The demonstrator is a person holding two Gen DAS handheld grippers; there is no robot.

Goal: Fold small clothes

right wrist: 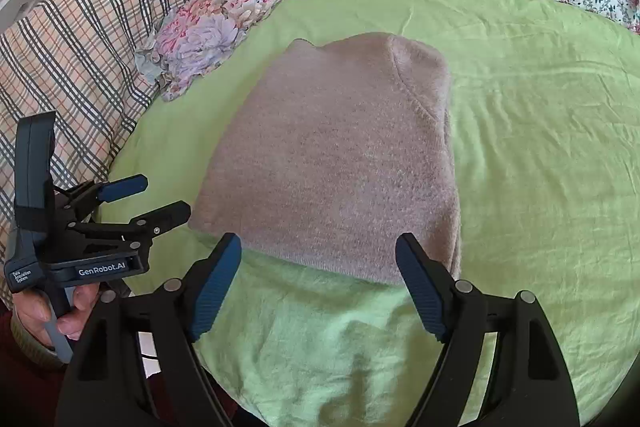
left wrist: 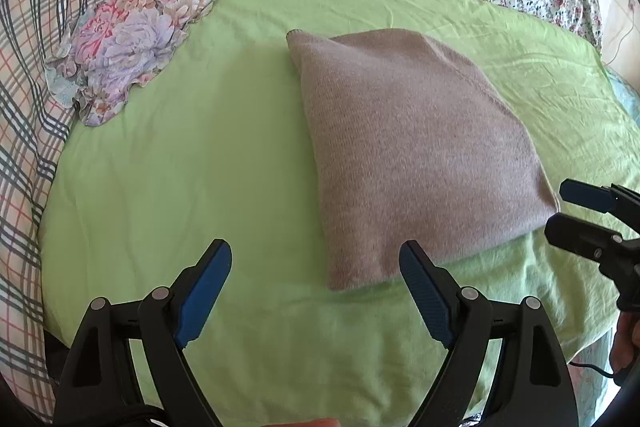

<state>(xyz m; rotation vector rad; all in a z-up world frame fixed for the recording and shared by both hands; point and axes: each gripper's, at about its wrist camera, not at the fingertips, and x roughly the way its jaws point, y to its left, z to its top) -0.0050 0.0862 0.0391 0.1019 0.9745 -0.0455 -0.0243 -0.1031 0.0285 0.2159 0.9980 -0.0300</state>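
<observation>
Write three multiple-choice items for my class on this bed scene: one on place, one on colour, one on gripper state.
1. Where does the sweater lie?
A. on the green sheet
B. on the plaid quilt
C. in a gripper

2. What colour is the sweater?
A. blue
B. pinkish-beige
C. black

3. How are the left gripper and right gripper?
A. both shut
B. both open, empty
C. one holds cloth

Key: 1 A, green shows all round it; 2 B, a pale pinkish knit; 3 B, the fingers stand apart and hold nothing.
</observation>
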